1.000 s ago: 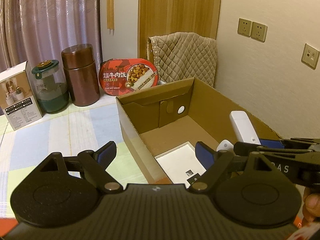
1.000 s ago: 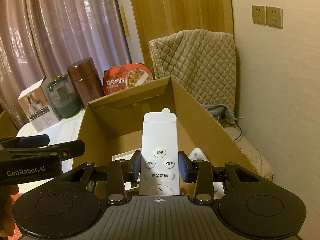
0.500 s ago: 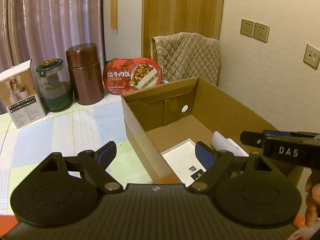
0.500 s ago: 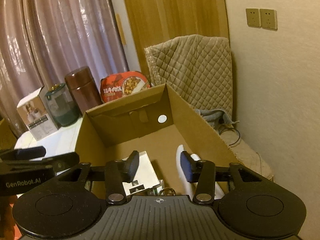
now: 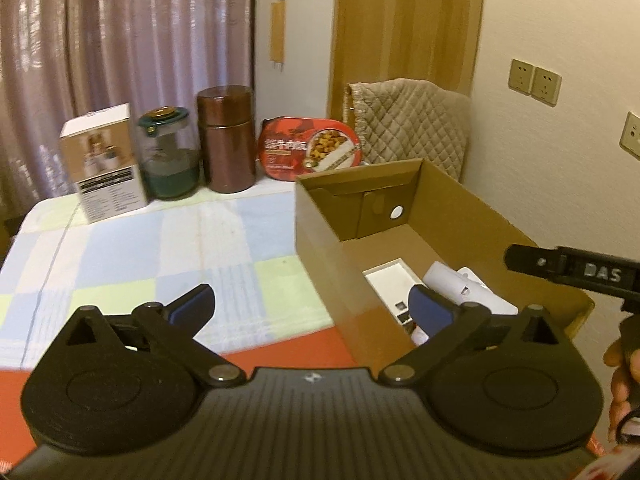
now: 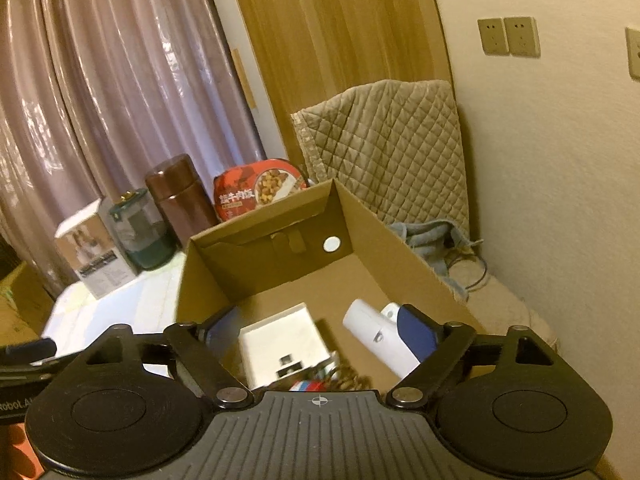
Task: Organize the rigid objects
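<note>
- Right wrist view: the right gripper [image 6: 316, 334] has its jaws opening, nothing between them; the white remote [image 6: 378, 336] lies in the cardboard box [image 6: 400, 240], just past the jaws.
- Left gripper [image 5: 310, 306]: jaws opening, empty, over the desk [image 5: 160, 248].
- Step: release into the box looks done.
- Next, probably: fetch the brown canister [image 5: 226, 140], though that's blurred.

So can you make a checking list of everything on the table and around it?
Surface: checked cloth on table.
Job's things: box holds remote, white tray, small bits.
Clutter: carton, jar, brown canister, meal pack at the back.
Grippers: left gripper opening, empty; right gripper opening, above remote, nothing held.
Cables: one beside box.
Surroundings: curtain, quilted cover, sockets.
</note>
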Demonstrator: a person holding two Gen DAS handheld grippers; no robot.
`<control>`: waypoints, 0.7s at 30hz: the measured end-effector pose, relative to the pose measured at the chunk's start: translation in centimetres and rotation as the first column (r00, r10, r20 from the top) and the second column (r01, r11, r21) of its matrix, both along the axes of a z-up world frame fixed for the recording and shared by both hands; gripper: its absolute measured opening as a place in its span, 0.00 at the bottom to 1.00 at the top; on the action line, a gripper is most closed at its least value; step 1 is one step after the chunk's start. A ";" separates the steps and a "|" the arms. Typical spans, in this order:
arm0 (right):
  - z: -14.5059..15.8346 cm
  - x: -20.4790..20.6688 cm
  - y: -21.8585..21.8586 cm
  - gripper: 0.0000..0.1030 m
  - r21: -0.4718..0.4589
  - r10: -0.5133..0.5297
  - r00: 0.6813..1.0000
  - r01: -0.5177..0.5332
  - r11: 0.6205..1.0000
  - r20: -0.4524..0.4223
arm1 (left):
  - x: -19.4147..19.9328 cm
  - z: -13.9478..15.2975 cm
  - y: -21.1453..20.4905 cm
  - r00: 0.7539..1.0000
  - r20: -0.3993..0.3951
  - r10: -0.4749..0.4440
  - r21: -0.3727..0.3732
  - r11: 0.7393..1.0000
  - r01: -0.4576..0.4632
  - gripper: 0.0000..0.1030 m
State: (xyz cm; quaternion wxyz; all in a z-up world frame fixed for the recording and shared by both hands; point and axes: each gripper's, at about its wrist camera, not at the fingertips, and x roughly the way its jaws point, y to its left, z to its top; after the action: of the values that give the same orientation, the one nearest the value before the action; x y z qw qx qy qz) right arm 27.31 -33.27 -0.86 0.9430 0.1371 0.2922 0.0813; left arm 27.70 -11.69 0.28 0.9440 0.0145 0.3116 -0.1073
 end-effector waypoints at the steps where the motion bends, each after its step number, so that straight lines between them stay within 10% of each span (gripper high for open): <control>1: 0.3 -0.7 -0.2 0.83 0.009 0.002 1.000 -0.002 1.000 0.004 | -0.6 0.3 0.2 1.000 -0.001 0.007 -0.003 1.000 -0.007 0.98; 21: 4.7 -13.6 -2.9 0.89 -0.045 0.146 0.988 -0.149 0.988 -0.058 | -16.0 4.6 0.5 0.996 0.012 0.088 -0.055 0.995 -0.087 0.98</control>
State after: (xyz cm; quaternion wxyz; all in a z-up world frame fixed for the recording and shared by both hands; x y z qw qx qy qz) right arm 13.75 -36.20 3.85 0.9292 0.0939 0.3290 0.1399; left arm 11.73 -11.19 4.86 0.9501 -0.0240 0.3020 -0.0742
